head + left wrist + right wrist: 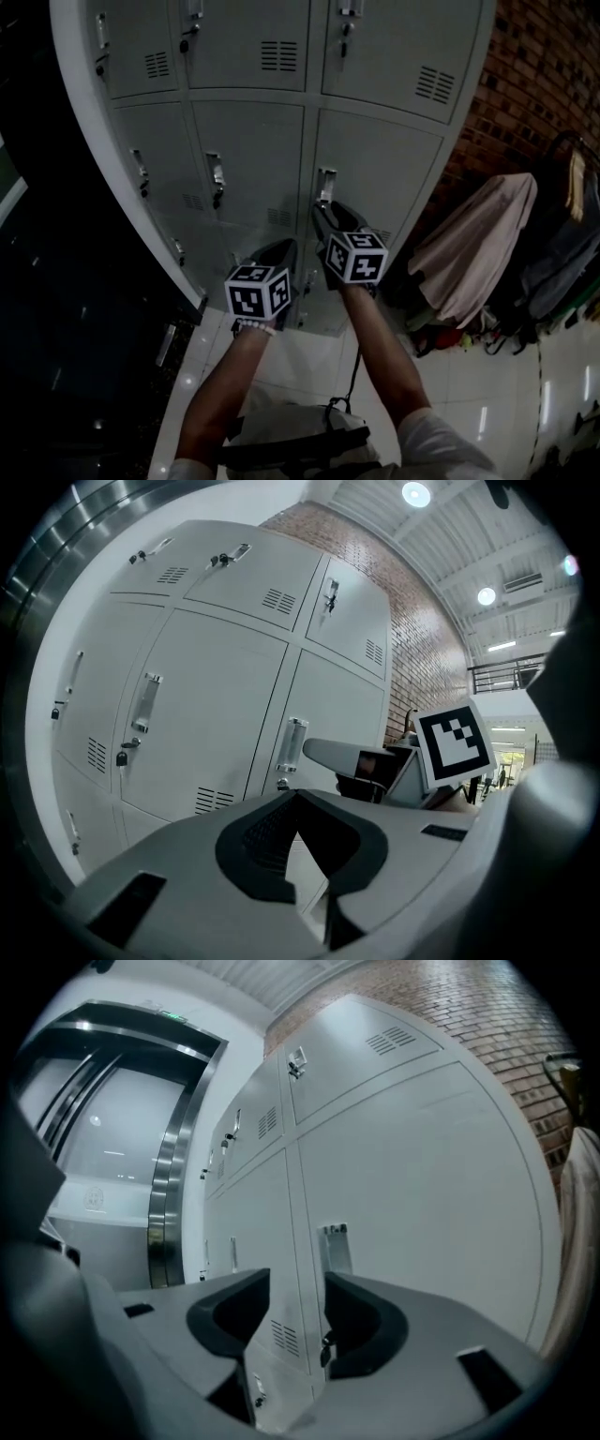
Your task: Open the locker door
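Locker door [380, 164]: shut, flush with the neighbouring doors; door handle [325, 185] on its left edge, untouched.
Right claw [330, 216]: released, jaws spread wide with nothing between them; just short of the door handle and lined up on it.
Left claw [284, 247]: clenched on nothing, tips together; below and left of the door handle, clear of the lockers.
Done: seemingly the approach only.
Left: likely closing on the door handle, then swinging the door outward.
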A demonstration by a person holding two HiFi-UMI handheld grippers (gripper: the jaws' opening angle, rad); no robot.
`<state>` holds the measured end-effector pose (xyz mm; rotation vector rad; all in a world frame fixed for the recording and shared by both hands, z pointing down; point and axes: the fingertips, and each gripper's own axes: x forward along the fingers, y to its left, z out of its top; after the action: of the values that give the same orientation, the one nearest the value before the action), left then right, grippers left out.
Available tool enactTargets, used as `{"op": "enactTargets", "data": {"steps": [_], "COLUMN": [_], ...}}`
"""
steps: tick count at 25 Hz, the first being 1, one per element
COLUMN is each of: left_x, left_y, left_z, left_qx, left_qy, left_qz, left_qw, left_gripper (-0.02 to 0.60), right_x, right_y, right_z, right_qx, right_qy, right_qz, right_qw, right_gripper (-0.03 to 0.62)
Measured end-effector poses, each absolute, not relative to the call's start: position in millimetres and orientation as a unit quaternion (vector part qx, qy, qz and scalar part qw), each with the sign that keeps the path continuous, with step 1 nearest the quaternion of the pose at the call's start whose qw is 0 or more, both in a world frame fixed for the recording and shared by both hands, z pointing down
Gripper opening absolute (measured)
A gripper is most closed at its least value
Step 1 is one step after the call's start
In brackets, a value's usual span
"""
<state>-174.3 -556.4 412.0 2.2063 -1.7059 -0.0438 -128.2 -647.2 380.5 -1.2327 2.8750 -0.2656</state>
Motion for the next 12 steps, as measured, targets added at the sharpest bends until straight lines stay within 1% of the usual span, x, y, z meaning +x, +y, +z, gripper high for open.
{"op": "enactTargets", "data": {"steps": [12], "left_x": [-190.0], "left_y": [-587.4], "left_z": [411.7], "left_qx": [0.775], "left_qy": [-0.609], "left_qz": [-0.015], "left_qw": [0.17], "left_gripper": [-0.002], "right_x": [-150.0], "right_y": [-696.5], "right_z": [378.4], "right_qx": [-0.41], "right_qy": [0.909], "right_qz": [-0.07], "right_qw": [0.001], "right_gripper": [0.213]}}
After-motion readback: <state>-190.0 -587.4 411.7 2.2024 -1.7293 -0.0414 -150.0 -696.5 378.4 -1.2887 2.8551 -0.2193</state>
